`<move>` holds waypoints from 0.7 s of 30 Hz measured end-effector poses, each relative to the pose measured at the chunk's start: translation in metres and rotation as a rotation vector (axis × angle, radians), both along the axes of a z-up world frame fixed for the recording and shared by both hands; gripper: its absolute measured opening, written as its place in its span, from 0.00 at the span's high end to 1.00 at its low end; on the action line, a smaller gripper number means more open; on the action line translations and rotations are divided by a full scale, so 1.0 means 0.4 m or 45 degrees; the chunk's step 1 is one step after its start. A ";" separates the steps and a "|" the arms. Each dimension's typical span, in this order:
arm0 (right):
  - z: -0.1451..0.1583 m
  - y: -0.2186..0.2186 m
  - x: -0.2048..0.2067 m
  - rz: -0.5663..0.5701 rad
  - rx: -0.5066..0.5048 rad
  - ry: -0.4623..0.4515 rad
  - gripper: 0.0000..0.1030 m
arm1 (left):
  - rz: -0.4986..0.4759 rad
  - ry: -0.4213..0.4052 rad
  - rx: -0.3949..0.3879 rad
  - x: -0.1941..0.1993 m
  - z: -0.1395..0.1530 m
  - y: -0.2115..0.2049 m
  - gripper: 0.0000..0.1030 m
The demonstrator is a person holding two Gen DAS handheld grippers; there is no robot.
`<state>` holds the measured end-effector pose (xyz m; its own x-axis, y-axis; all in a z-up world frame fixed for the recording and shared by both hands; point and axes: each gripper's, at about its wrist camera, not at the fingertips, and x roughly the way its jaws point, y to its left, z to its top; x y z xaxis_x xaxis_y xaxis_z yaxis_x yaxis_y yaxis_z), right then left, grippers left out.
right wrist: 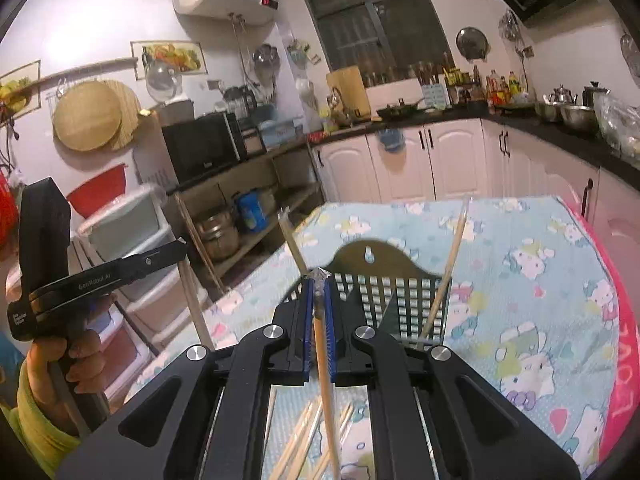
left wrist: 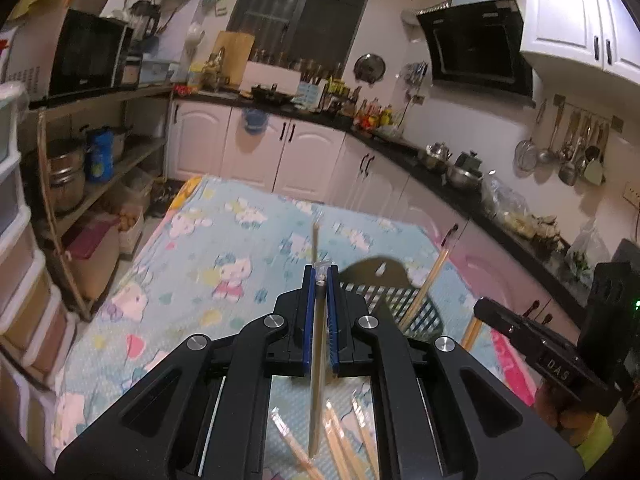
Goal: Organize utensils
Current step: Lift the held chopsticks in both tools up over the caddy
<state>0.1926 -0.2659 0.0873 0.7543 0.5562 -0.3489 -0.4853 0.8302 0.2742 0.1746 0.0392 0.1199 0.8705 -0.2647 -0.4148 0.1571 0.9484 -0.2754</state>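
My left gripper (left wrist: 320, 276) is shut on a wrapped chopstick pair (left wrist: 315, 360) that runs up between its blue pads, held above the table. My right gripper (right wrist: 319, 284) is shut on another wrapped chopstick pair (right wrist: 325, 360). A dark slotted utensil holder (right wrist: 384, 300) stands just ahead of the right gripper, also in the left wrist view (left wrist: 404, 304). A chopstick pair (right wrist: 448, 276) leans inside it, also in the left wrist view (left wrist: 430, 276). Several loose wrapped chopsticks (left wrist: 344, 444) lie on the cloth below both grippers, also in the right wrist view (right wrist: 300, 440).
The table is covered by a blue cartoon-print cloth (left wrist: 224, 248) with a pink edge (right wrist: 628, 344). White cabinets (left wrist: 280, 148) and a black countertop with pots (left wrist: 464, 168) lie beyond. Open shelves (left wrist: 100, 168) and plastic drawers (right wrist: 132, 256) stand at the left.
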 end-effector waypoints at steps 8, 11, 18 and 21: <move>0.081 -0.016 0.008 -0.023 0.043 -0.094 0.94 | -0.012 -0.103 0.000 0.020 0.091 -0.026 0.98; 0.123 -0.017 0.012 -0.032 0.055 -0.146 0.94 | -0.003 -0.147 0.007 0.034 0.126 -0.042 0.98; 0.230 -0.036 0.026 -0.061 0.095 -0.282 0.94 | 0.011 -0.213 0.021 0.069 0.176 -0.068 0.98; 0.272 -0.044 0.037 -0.081 0.099 -0.345 0.94 | 0.021 -0.238 0.010 0.087 0.189 -0.073 0.98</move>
